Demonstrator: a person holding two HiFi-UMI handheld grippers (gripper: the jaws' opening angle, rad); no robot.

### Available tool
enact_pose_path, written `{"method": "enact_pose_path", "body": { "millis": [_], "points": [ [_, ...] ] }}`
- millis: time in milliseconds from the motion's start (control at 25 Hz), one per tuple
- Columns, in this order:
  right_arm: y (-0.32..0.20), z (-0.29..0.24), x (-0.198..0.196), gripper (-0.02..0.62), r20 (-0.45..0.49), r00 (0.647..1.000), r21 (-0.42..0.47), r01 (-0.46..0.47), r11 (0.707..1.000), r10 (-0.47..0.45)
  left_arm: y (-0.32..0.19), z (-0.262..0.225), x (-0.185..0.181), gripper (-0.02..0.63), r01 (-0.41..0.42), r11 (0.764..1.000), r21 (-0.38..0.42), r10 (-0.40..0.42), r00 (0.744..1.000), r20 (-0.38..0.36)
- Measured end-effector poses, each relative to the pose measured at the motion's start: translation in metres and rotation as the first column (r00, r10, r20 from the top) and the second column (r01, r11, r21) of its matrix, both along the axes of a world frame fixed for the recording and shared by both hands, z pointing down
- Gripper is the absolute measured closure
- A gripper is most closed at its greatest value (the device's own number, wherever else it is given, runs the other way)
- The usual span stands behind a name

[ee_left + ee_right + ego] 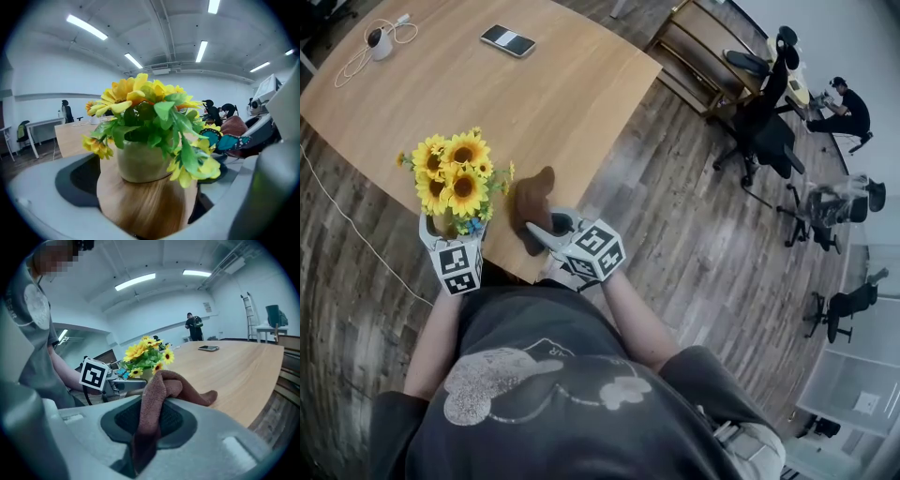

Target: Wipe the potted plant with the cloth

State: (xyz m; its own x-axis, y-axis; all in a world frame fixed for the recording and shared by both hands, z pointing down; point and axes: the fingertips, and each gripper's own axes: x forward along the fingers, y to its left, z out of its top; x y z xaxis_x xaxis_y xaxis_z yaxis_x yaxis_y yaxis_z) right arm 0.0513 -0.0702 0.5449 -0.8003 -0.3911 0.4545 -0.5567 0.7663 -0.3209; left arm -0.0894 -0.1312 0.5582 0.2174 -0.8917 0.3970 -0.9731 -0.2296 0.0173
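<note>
Brown cloth (157,390) in right gripper (542,234), left gripper (450,232) wide around plant (145,136)

A dark phone (507,40) and a small white device (381,43) with its looped white cable (352,67) are being carried at the far end of the wooden bench (506,103). Black office chairs (766,133) are being kept on the plank floor (694,272) to the right, beside a low wooden shelf unit (698,52). A spot beyond them is being occupied by a seated person in black (846,111).

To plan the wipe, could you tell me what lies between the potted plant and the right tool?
The cloth, clamped in the right tool; the head view shows it.
</note>
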Motion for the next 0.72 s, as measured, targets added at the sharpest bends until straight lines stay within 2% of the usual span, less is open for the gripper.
{"method": "enact_pose_path", "body": {
  "millis": [200,360,600,680,720],
  "points": [
    [0.002,-0.001,0.015,0.532,0.001,1.0,0.006,-0.029,1.0,0.029,-0.017,-0.004,0.003,-0.025,0.111,0.994,0.0,-0.111,0.993,-0.027],
    [0.005,-0.002,0.016,0.532,-0.005,1.0,0.011,-0.008,1.0,0.008,-0.028,0.003,-0.001,-0.025,0.175,0.984,-0.045,-0.176,0.984,-0.036],
    [0.0,-0.003,0.016,0.532,-0.019,1.0,0.01,0.026,1.0,-0.025,-0.033,0.009,-0.001,-0.016,0.148,0.987,-0.061,-0.148,0.989,-0.006],
    [-0.003,-0.005,0.014,0.532,-0.026,0.999,0.016,0.033,0.999,-0.033,-0.033,0.006,0.001,0.012,0.126,0.991,-0.05,-0.126,0.992,-0.002],
    [-0.005,-0.006,0.013,0.532,-0.028,0.999,0.017,0.032,0.999,-0.032,-0.033,0.006,0.002,0.048,0.117,0.992,-0.046,-0.117,0.993,-0.002]
  ]
}}
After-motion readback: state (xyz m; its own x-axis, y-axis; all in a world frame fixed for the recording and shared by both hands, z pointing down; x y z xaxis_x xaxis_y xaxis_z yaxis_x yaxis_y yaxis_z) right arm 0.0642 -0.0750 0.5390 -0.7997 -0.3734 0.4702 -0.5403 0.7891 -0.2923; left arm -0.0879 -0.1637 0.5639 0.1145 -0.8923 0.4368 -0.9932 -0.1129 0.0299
